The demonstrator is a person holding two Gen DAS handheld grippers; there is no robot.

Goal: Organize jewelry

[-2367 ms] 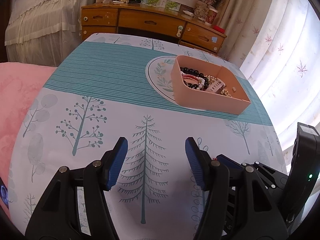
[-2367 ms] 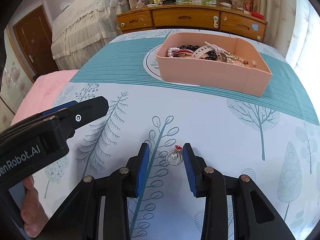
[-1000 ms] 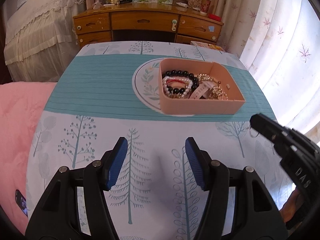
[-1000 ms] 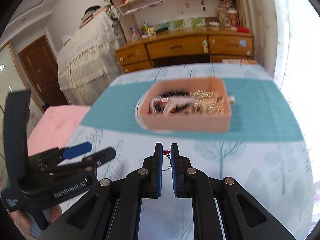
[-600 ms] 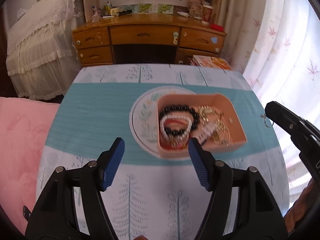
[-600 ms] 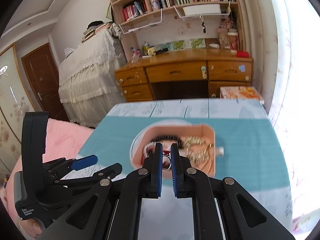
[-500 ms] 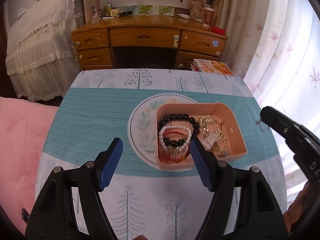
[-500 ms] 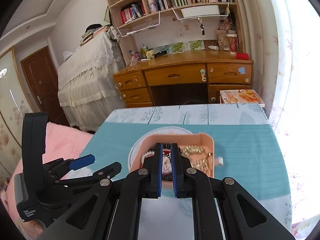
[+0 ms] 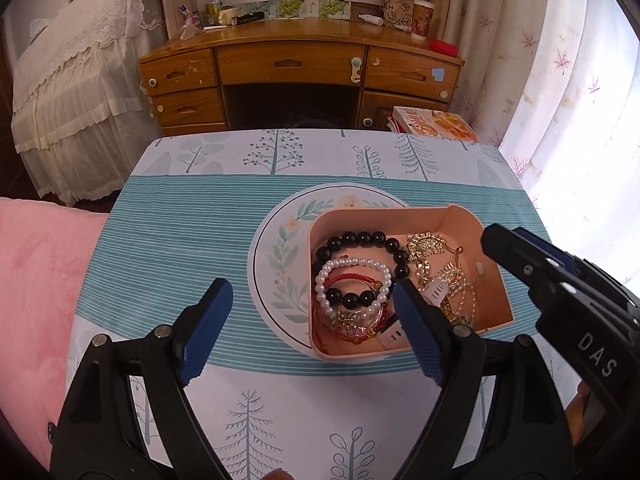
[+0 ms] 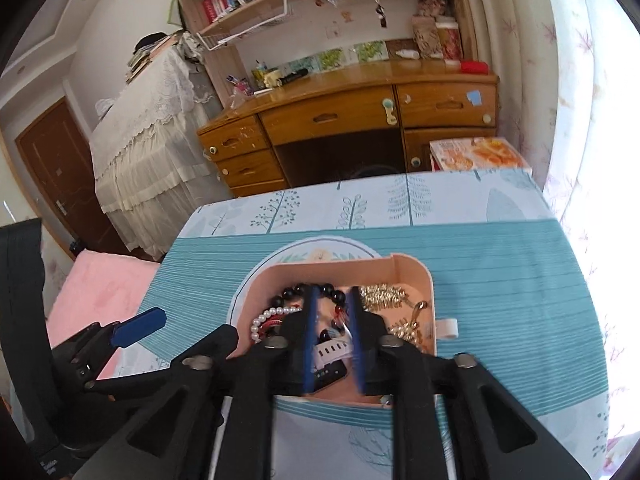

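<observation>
While the pink tray (image 9: 476,222) sits on the worktop (image 9: 192,240), right tongs (image 10: 333,312) hang over it, slightly parted; a small red-beaded charm (image 10: 339,312) shows between the tips, possibly loose, motion blur hides contact. Left tongs (image 9: 310,306) are wide apart, holding nothing, above the tray's near-left edge.

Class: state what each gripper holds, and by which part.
Left gripper: nothing, jaws wide apart. Right gripper: jaws parted above the pink rectangular plastic box; nothing visibly gripped.

right gripper (image 10: 333,312) blurred; it hides part of the box (image 10: 412,276) (its contents)
</observation>
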